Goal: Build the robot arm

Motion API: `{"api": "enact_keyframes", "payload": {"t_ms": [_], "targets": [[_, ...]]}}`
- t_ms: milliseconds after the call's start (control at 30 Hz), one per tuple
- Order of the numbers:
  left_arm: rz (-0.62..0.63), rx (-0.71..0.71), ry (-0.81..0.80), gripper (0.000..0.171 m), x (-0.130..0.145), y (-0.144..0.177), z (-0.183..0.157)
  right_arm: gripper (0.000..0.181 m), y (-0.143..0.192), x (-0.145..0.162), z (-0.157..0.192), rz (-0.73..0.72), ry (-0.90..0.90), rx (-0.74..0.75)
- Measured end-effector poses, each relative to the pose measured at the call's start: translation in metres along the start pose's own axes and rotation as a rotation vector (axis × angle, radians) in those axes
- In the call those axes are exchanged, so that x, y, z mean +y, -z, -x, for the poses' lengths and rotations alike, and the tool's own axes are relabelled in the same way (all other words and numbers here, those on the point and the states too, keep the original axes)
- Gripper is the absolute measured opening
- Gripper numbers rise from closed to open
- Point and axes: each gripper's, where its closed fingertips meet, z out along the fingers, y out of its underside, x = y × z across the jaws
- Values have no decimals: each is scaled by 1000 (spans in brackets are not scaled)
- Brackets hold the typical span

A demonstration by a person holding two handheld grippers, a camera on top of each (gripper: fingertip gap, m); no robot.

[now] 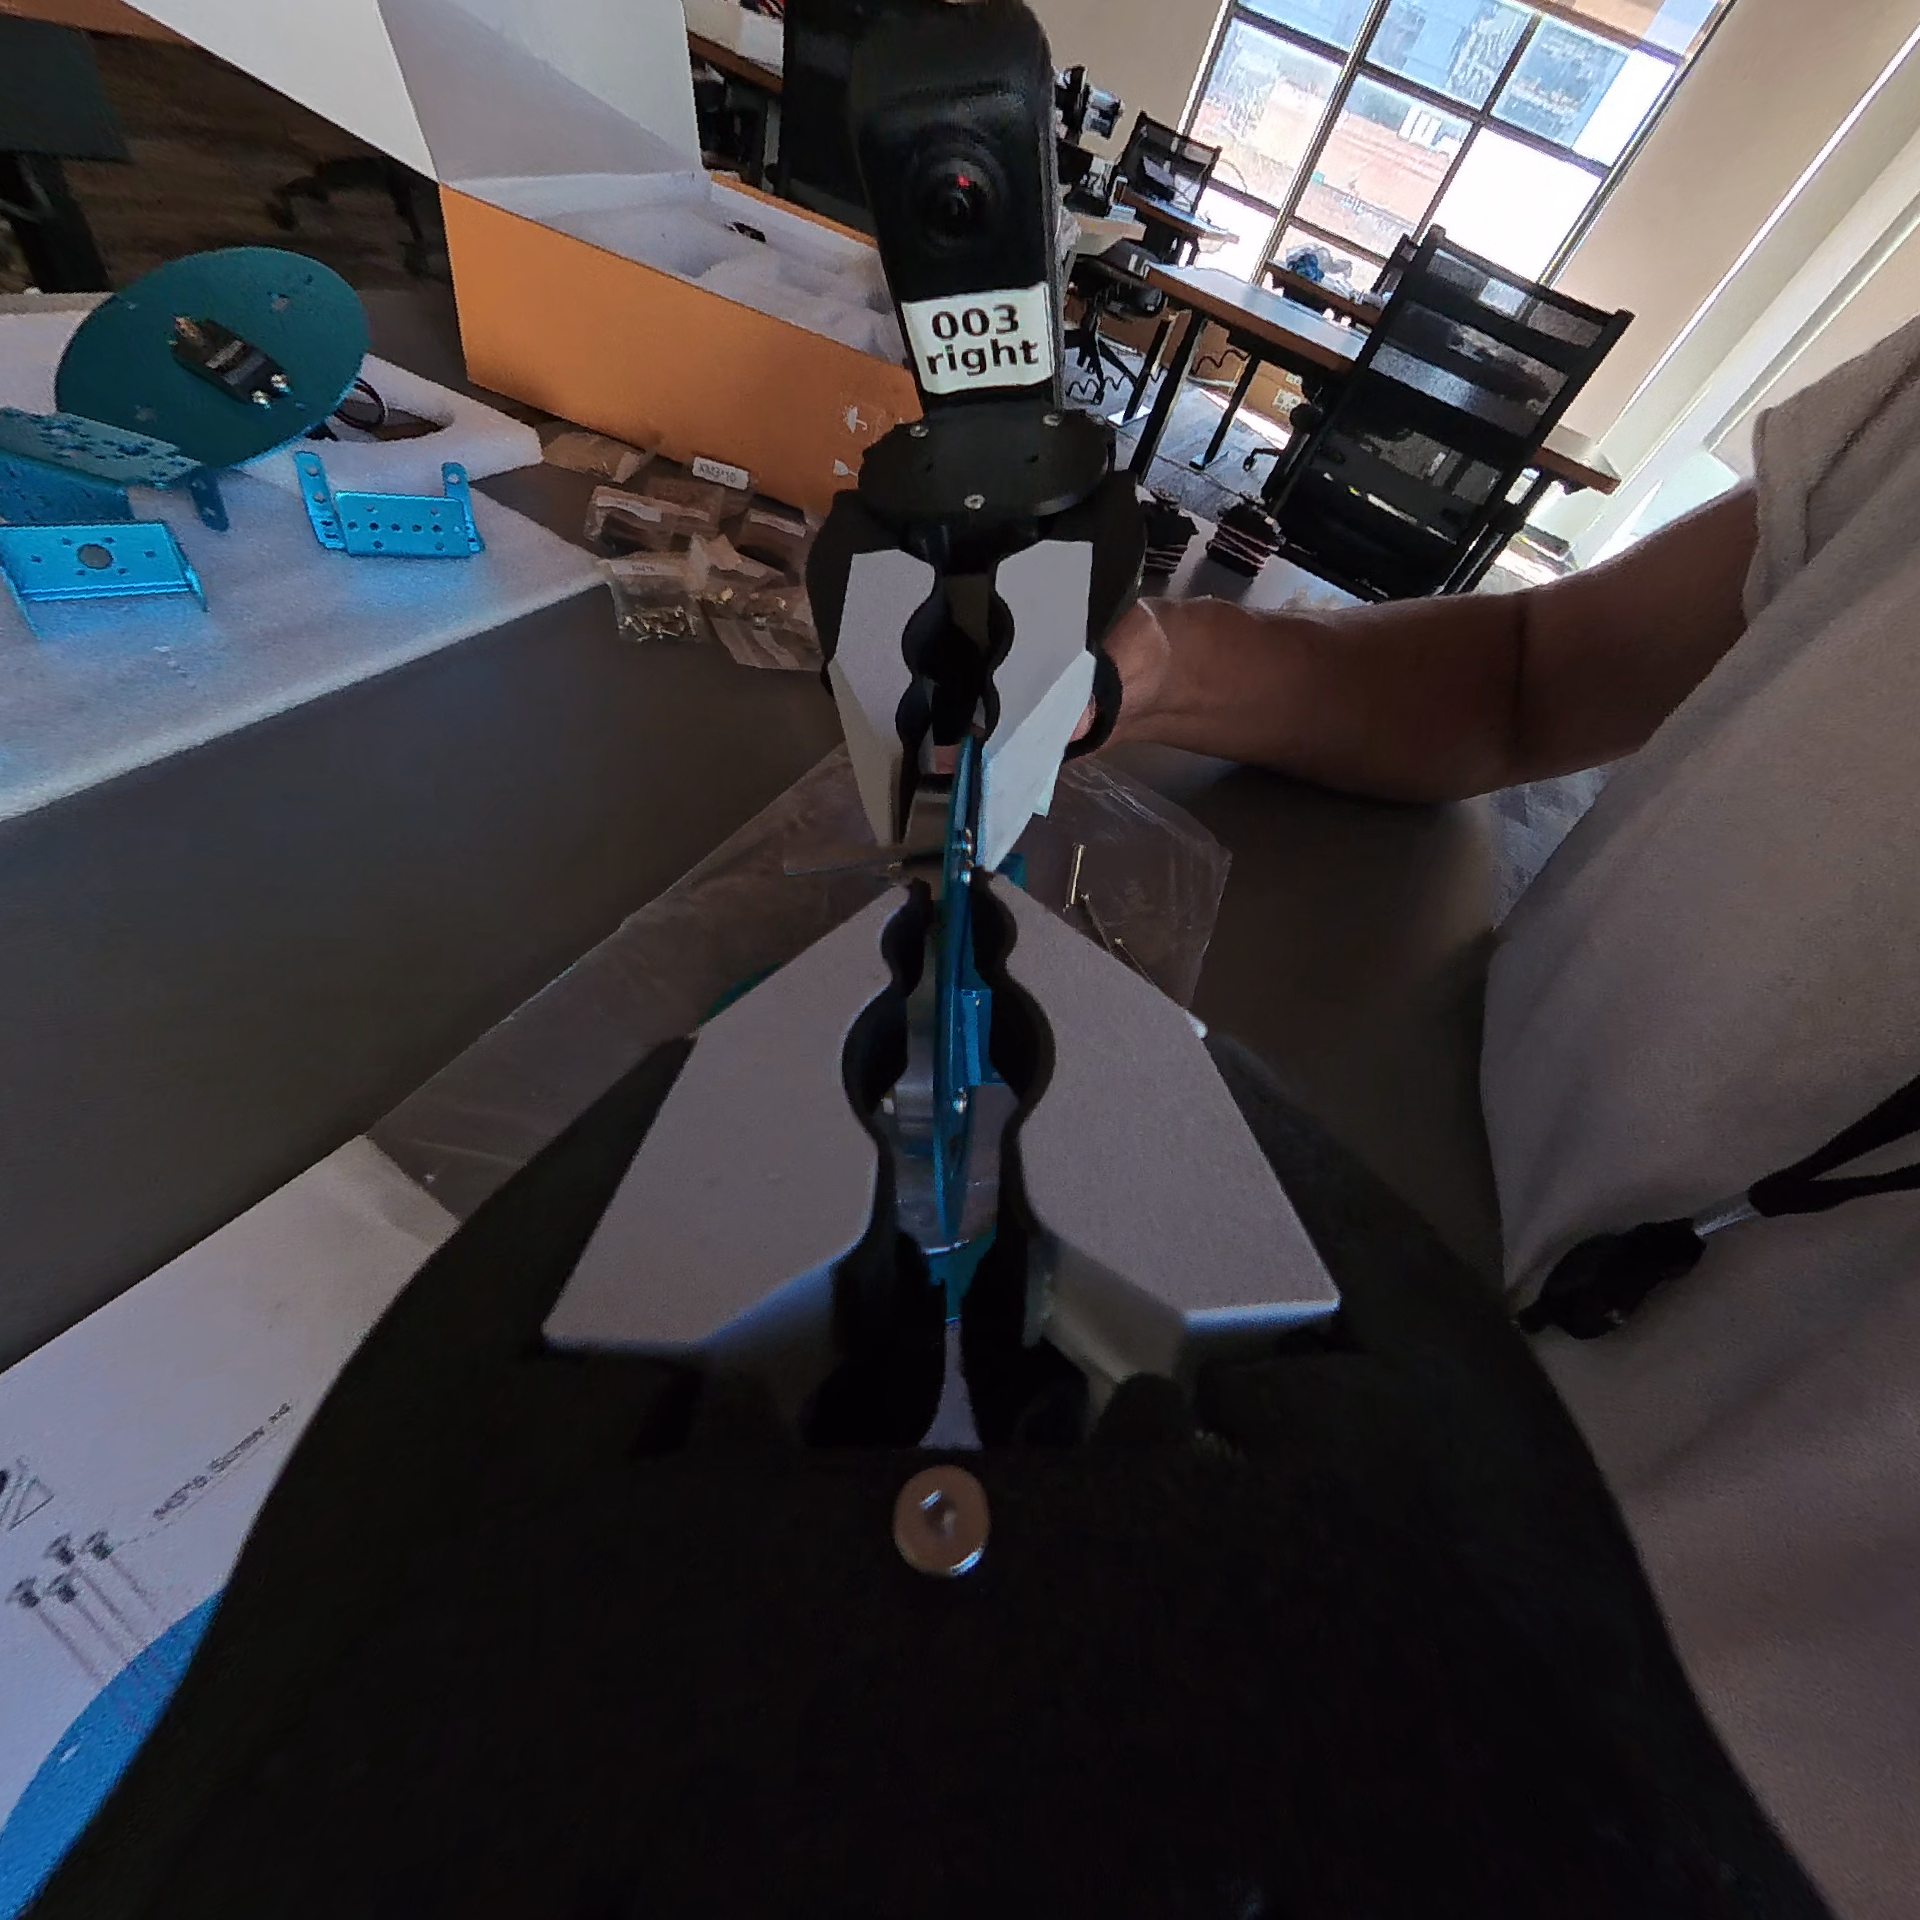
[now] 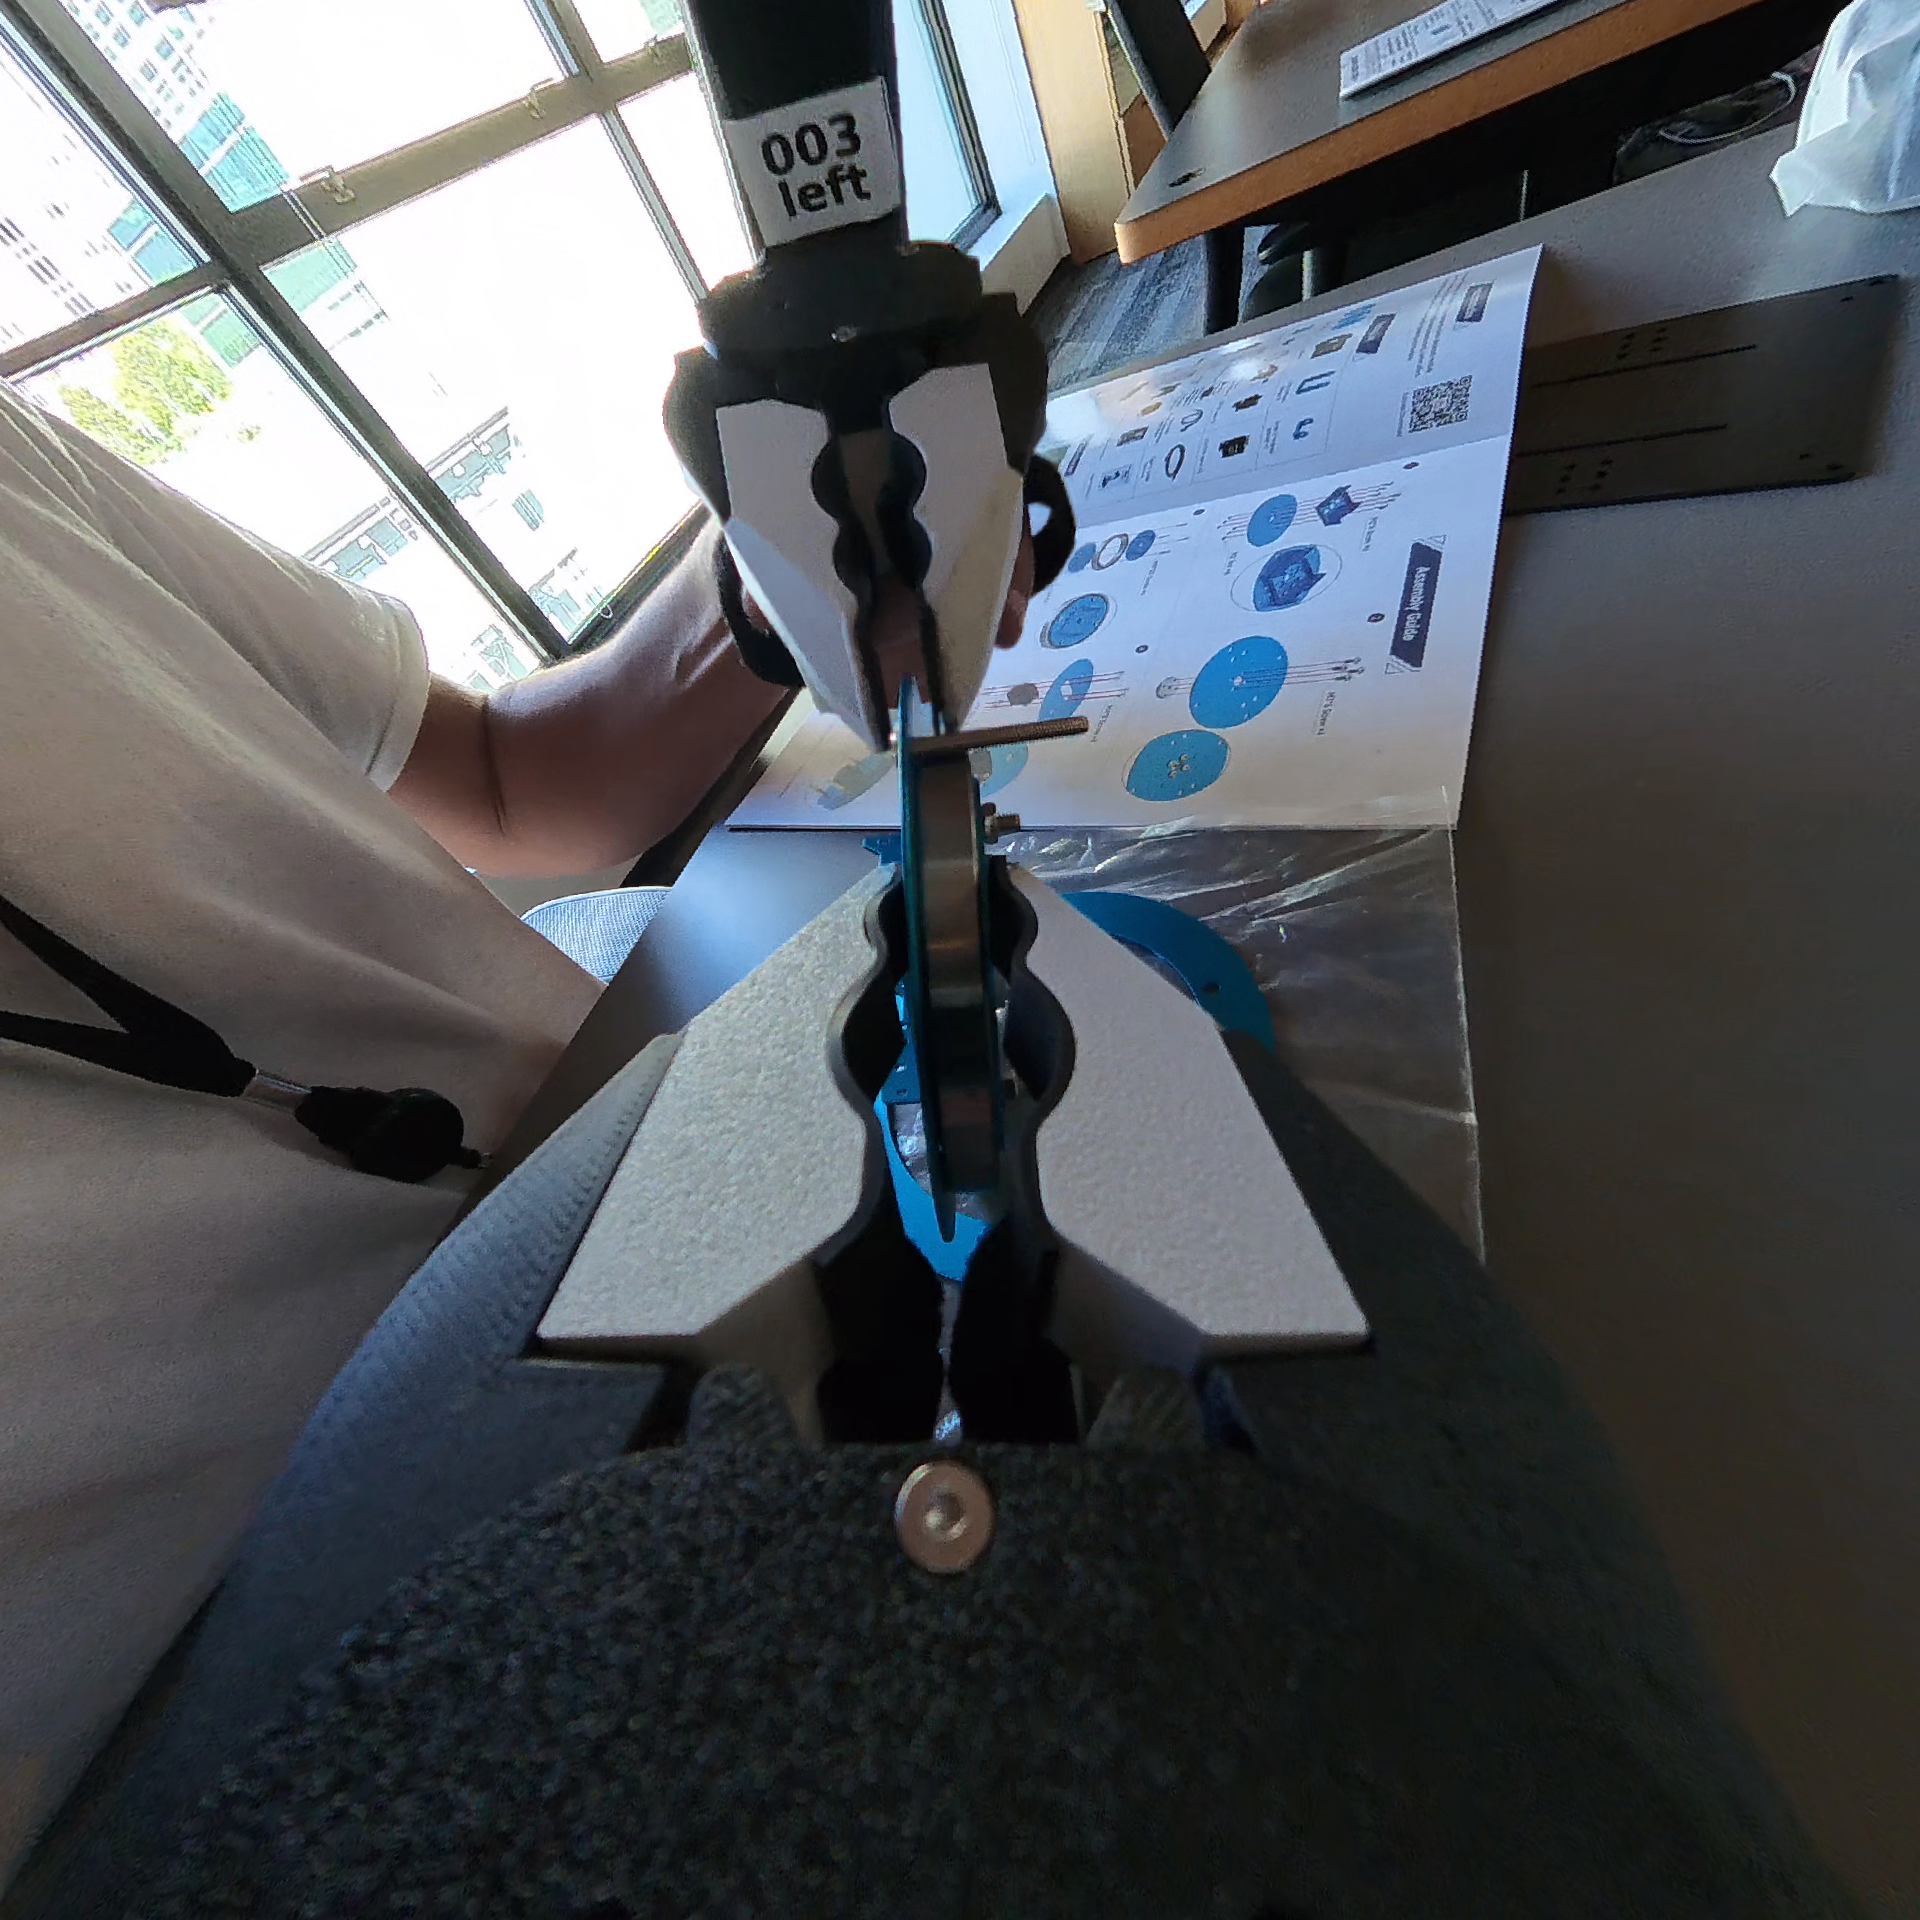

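On the grey desk [image 2: 1662, 727] we see a printed assembly sheet [image 2: 1299, 540] and a clear plastic bag [image 2: 1299, 935], and above them a thin blue metal disc [image 2: 914, 935] with a steel ring [image 2: 951, 987] is held edge-on. The left gripper [image 1: 940, 894] and the right gripper [image 2: 940, 883] are both clamped on this disc from opposite ends. One long threaded screw [image 2: 1023, 727] already passes through the disc; how many are left we cannot tell.
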Motion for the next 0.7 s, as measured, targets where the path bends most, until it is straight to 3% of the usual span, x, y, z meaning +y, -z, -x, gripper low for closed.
{"api": "enact_keyframes", "payload": {"t_ms": [500, 700], "targets": [[12, 1, -27, 2, -2, -9, 3, 13, 5, 3, -4, 7, -13, 22], [24, 5, -60, 1, -1, -14, -1, 13, 7, 10, -5, 88, 57, 62]]}}
